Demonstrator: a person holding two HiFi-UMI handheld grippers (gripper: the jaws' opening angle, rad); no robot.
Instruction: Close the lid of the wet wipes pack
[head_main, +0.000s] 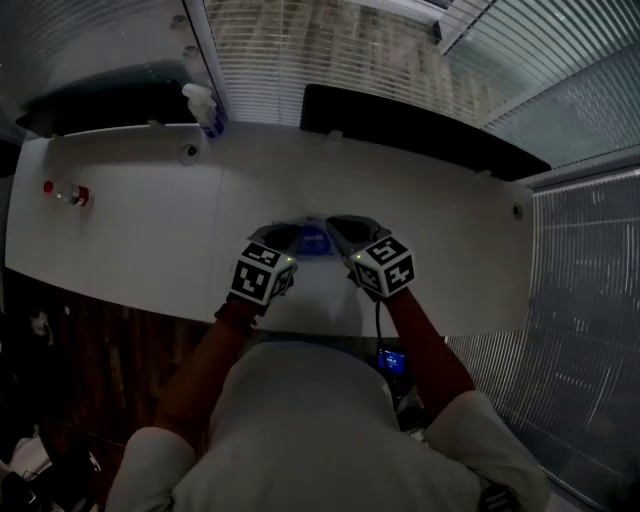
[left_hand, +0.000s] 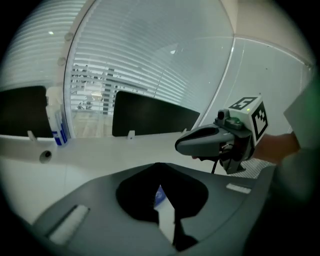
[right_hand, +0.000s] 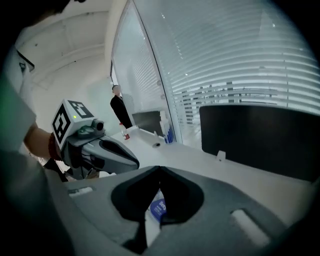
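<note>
The wet wipes pack (head_main: 314, 241) is a small blue packet lying on the white table (head_main: 130, 230), and it shows between my two grippers in the head view. My left gripper (head_main: 288, 234) and right gripper (head_main: 334, 226) hang side by side above it, tips pointing away and down. In the left gripper view the jaws meet at their tips (left_hand: 160, 165), and a sliver of the blue pack (left_hand: 159, 196) shows through the gap behind them. The right gripper (right_hand: 160, 168) is shut too, with the pack (right_hand: 158, 208) below it. Neither gripper holds anything. I cannot make out the lid.
A spray bottle (head_main: 204, 104) stands at the table's far edge beside a round cable hole (head_main: 190, 152). Two black panels (head_main: 400, 124) line the back edge. A small red object (head_main: 78, 195) lies far left. A person (right_hand: 120, 112) stands in the distance.
</note>
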